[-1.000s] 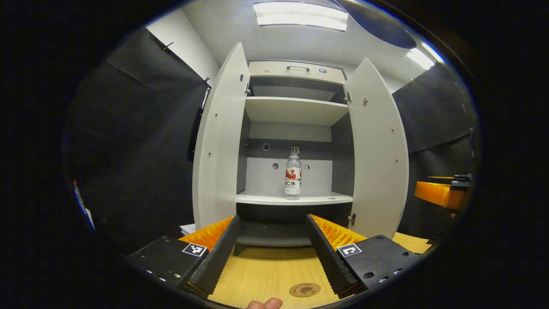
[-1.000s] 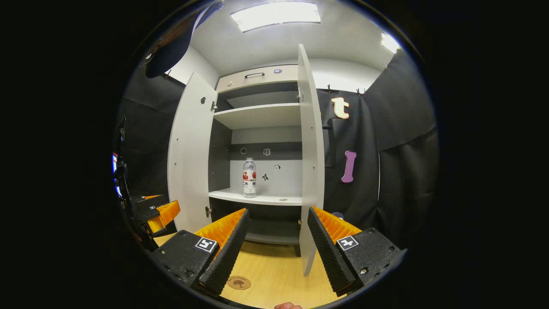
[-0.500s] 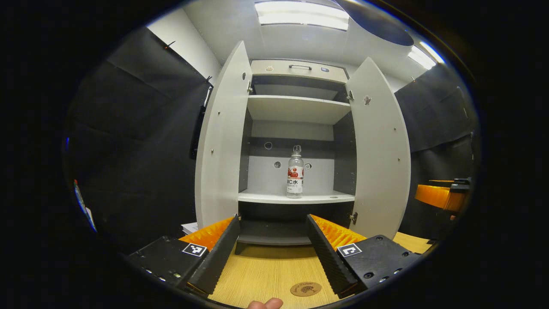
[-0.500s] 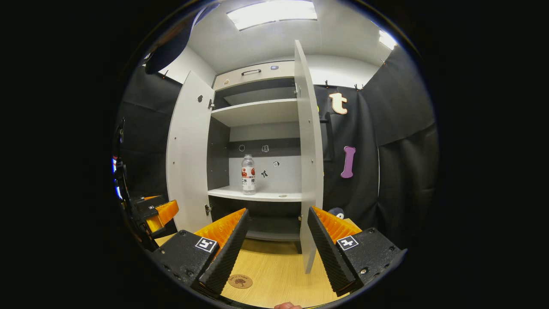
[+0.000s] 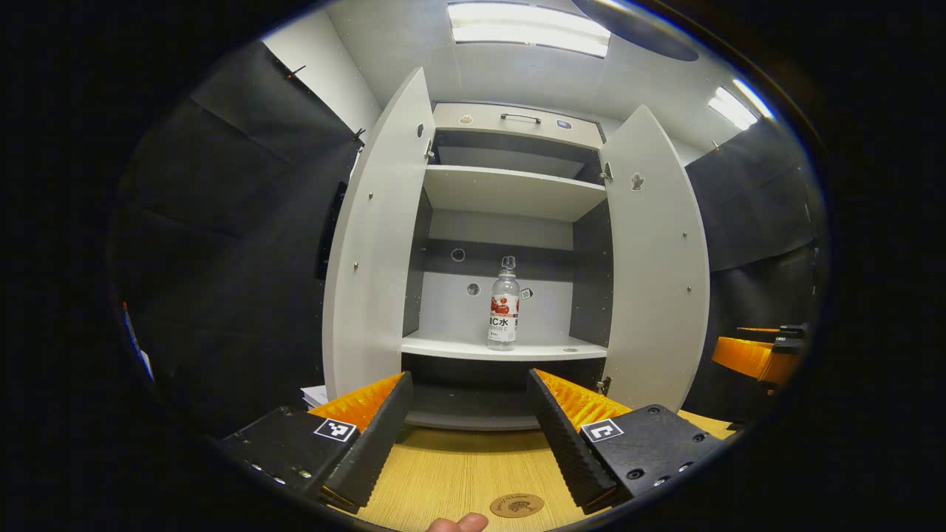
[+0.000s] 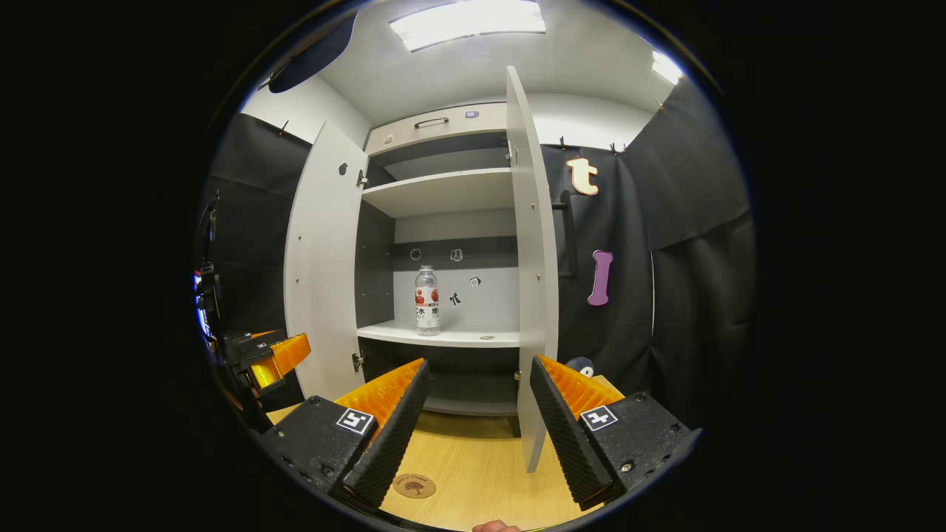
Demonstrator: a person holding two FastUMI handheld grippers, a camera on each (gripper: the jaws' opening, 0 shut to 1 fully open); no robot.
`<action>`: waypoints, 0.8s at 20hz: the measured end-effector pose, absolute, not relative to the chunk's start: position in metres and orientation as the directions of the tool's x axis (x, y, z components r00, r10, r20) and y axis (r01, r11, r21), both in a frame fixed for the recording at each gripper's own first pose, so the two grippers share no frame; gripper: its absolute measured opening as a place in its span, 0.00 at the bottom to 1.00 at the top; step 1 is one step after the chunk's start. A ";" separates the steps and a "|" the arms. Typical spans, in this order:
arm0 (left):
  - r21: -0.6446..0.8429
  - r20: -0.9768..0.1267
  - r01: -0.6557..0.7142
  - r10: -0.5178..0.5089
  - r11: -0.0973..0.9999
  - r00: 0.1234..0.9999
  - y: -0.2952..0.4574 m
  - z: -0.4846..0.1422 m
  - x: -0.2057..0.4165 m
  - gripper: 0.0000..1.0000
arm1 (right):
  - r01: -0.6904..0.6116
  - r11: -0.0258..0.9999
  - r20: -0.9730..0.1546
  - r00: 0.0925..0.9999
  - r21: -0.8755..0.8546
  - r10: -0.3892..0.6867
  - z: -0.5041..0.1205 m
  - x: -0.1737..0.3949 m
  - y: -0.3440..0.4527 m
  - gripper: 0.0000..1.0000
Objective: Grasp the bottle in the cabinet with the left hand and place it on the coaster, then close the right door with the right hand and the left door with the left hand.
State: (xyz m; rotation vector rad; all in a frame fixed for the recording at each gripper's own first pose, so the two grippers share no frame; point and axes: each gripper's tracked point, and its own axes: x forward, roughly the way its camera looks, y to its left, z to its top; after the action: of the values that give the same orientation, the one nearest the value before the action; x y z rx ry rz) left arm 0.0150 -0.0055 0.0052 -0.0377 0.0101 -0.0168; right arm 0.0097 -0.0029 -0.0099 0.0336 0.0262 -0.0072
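while both point level at the cabinet (image 5: pixel 510 192), left gripper (image 5: pixel 468 428) and right gripper (image 6: pixel 479 421) gape wide.

One bottle (image 5: pixel 503 310), one coaster (image 5: pixel 516 505), two open doors (image 5: pixel 369 244) (image 5: pixel 656 258), one cabinet (image 5: pixel 510 191).

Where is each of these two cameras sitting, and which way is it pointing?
Left gripper view: rides on the left gripper, facing the open cabinet head-on; its own two open fingers and a fingertip show at the bottom.
Right gripper view: rides on the right gripper, facing the cabinet from further right, by the right door; its own open fingers show.
Both share the bottle on the shelf, the coaster and the wooden table.
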 end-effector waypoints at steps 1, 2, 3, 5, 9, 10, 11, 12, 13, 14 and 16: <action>-0.035 -0.012 0.020 -0.020 0.999 1.000 -0.006 0.005 0.017 0.99 | 0.008 0.999 -0.029 1.000 0.033 -0.007 -0.011 0.010 -0.004 0.84; -0.033 -0.015 0.024 -0.024 0.999 1.000 -0.007 0.004 0.019 0.95 | 0.009 0.999 -0.028 1.000 0.031 -0.008 -0.010 0.011 -0.004 0.84; -0.031 -0.020 0.026 -0.027 0.999 0.999 -0.008 0.003 0.021 0.95 | 0.011 0.999 -0.027 1.000 0.030 -0.010 -0.009 0.013 -0.005 0.84; -0.030 -0.021 0.046 -0.047 0.998 0.999 -0.013 0.005 0.029 0.94 | 0.010 0.999 -0.022 1.000 0.033 -0.009 -0.008 0.014 -0.005 0.84; -0.034 -0.002 0.092 -0.092 0.995 0.996 -0.026 0.013 0.055 0.99 | 0.011 0.999 -0.019 1.000 0.036 -0.010 -0.008 0.017 -0.005 0.84; -0.034 0.006 0.100 -0.100 0.994 0.995 -0.030 0.017 0.064 0.95 | 0.013 0.999 -0.018 1.000 0.035 -0.012 -0.007 0.017 -0.006 0.84; -0.038 0.017 0.105 -0.105 0.994 0.994 -0.033 0.020 0.074 0.95 | 0.017 0.999 -0.018 1.000 0.033 -0.016 -0.008 0.018 -0.007 0.84; -0.046 0.022 0.117 -0.116 0.992 0.993 -0.038 0.022 0.085 0.95 | 0.026 0.999 -0.022 0.999 0.032 -0.026 -0.009 0.019 -0.010 0.84; -0.059 0.024 0.135 -0.134 0.989 0.991 -0.045 0.024 0.097 0.99 | 0.033 0.999 -0.029 0.999 0.035 -0.032 -0.012 0.019 -0.012 0.84; -0.071 0.027 0.153 -0.152 0.986 0.988 -0.052 0.026 0.110 0.99 | 0.038 0.998 -0.036 0.999 0.041 -0.036 -0.013 0.019 -0.013 0.84; -0.073 0.037 0.177 -0.175 0.981 0.984 -0.061 0.028 0.138 0.95 | 0.056 0.997 -0.031 0.998 0.052 -0.054 -0.011 0.019 -0.018 0.84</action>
State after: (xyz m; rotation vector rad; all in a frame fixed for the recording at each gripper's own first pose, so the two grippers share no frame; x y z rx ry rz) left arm 0.1376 -0.0608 0.0278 -0.0758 -0.0301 -0.1774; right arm 0.0189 -0.0184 -0.0114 0.0528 0.0297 -0.0550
